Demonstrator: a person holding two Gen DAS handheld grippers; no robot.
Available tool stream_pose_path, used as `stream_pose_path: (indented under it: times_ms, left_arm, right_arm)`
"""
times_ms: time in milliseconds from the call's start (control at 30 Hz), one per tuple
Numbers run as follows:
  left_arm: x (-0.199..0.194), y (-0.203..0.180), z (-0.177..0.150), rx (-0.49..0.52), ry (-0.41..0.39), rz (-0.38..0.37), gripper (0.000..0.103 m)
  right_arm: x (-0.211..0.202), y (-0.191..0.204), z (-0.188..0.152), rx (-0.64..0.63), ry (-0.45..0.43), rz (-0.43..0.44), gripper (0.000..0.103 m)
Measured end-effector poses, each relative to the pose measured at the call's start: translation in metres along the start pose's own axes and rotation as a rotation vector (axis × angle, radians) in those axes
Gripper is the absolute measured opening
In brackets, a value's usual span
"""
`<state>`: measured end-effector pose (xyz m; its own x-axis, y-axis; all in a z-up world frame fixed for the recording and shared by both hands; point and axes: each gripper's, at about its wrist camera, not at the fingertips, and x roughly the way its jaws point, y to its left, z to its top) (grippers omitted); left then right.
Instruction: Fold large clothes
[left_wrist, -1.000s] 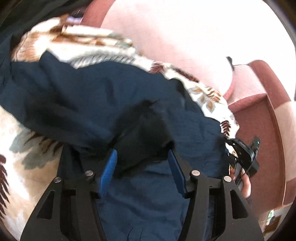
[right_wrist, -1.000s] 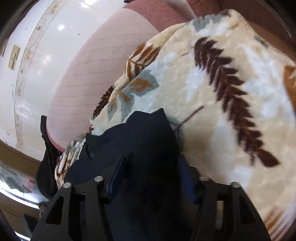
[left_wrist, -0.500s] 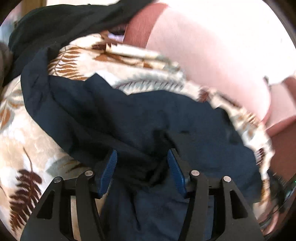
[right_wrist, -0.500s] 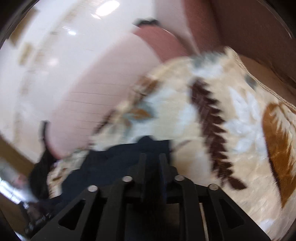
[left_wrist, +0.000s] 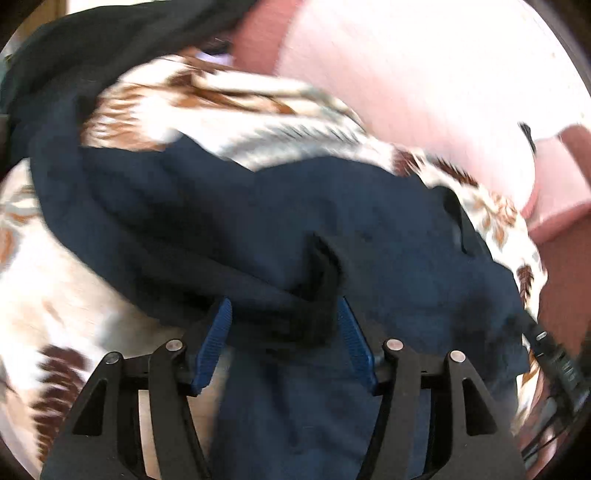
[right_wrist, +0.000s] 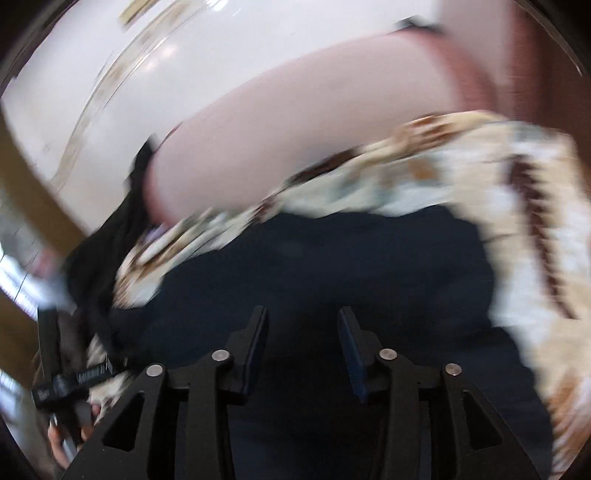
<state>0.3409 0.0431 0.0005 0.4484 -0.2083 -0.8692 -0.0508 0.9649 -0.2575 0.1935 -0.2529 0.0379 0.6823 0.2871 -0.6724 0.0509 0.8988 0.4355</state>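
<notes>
A large dark navy garment (left_wrist: 295, 206) lies rumpled on a cream blanket with brown leaf print (left_wrist: 229, 96). My left gripper (left_wrist: 284, 317) is open, its blue pads on either side of a bunched fold of the garment. In the right wrist view the same garment (right_wrist: 332, 266) fills the middle. My right gripper (right_wrist: 301, 325) is open just above the cloth and holds nothing. The view is blurred by motion.
The blanket (right_wrist: 517, 206) covers a pink sofa seat; the pink backrest (left_wrist: 424, 74) rises behind. A black garment (left_wrist: 110, 40) lies at the blanket's far left edge. The other gripper (right_wrist: 70, 384) and hand show at the lower left of the right wrist view.
My right gripper was shut half a second ago and is now open, swung left over the garment. My left gripper stays open around the bunched fold, shifted slightly.
</notes>
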Motion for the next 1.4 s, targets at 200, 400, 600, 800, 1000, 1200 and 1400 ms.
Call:
stream_pose_path:
  times_ms: [200,400,600,800,1000,1200,1400]
  left_arm:
    - [-0.024,0.099,0.037,-0.12,-0.024,0.155,0.066]
    - [-0.036,0.166,0.098,-0.162,-0.031,0.346,0.067]
    - [-0.014,0.161,0.147,-0.109,0.012,0.457,0.076]
    - [0.023,0.16,0.15,-0.088,0.062,0.541,0.076]
    - [0.033,0.187,0.129,-0.186,0.12,0.408,0.008]
    - [-0.003,0.177,0.106,-0.128,0.009,0.383,0.003]
    - [-0.039,0.14,0.087,-0.078,-0.069,0.32,0.003]
  right_arm:
    - [0.076,0.074,-0.025,-0.055,0.149,0.081,0.041]
    - [0.114,0.1,-0.062,-0.106,0.13,0.062,0.046]
    - [0.107,0.095,-0.066,-0.126,0.12,0.086,0.049]
    - [0.113,0.099,-0.064,-0.129,0.1,0.104,0.049]
    - [0.11,0.098,-0.064,-0.139,0.103,0.094,0.049]
    - [0.108,0.108,-0.062,-0.165,0.119,0.046,0.049]
    - [0.094,0.106,-0.064,-0.171,0.13,0.011,0.049]
